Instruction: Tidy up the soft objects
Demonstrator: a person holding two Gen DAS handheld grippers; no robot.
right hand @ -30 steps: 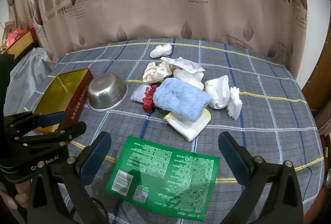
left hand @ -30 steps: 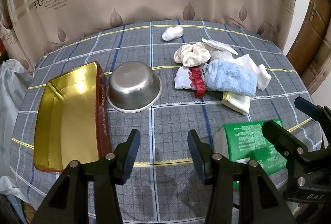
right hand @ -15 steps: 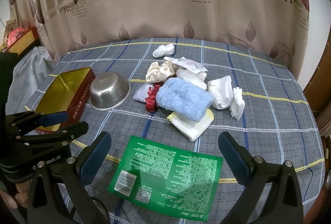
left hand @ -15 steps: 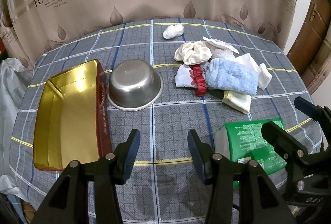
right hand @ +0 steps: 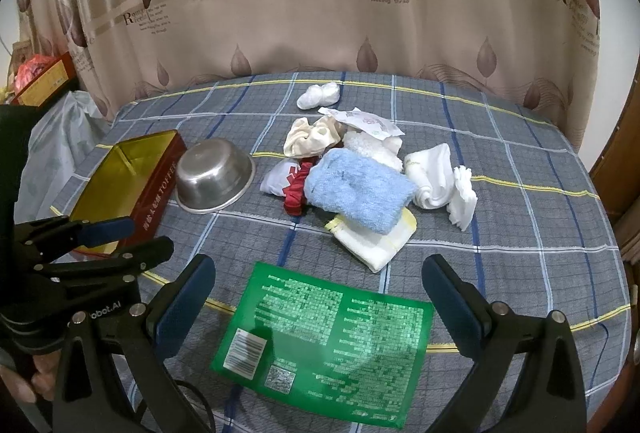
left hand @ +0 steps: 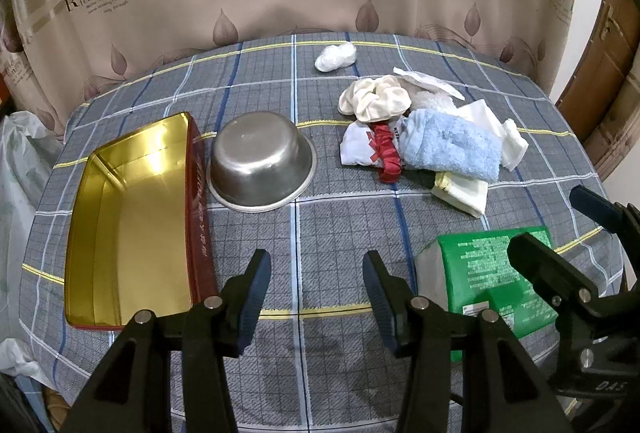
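bare checked cloth lies open ahead of the left claw (left hand: 316,285), flanked by the gold tin (left hand: 132,217) and steel bowl (left hand: 260,161); the green packet (right hand: 324,337) sits under the right claw (right hand: 318,297), with the cloth pile (right hand: 360,189) beyond.

Open left tongs (left hand: 316,291), gold tin (left hand: 132,217), cloth pile (left hand: 424,141)

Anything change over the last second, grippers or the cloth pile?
Nothing visibly changed. Both the left gripper and the right gripper hover with jaws open and empty. The folded light-blue towel, steel bowl, gold-lined red tin and flat green packet lie where they were.
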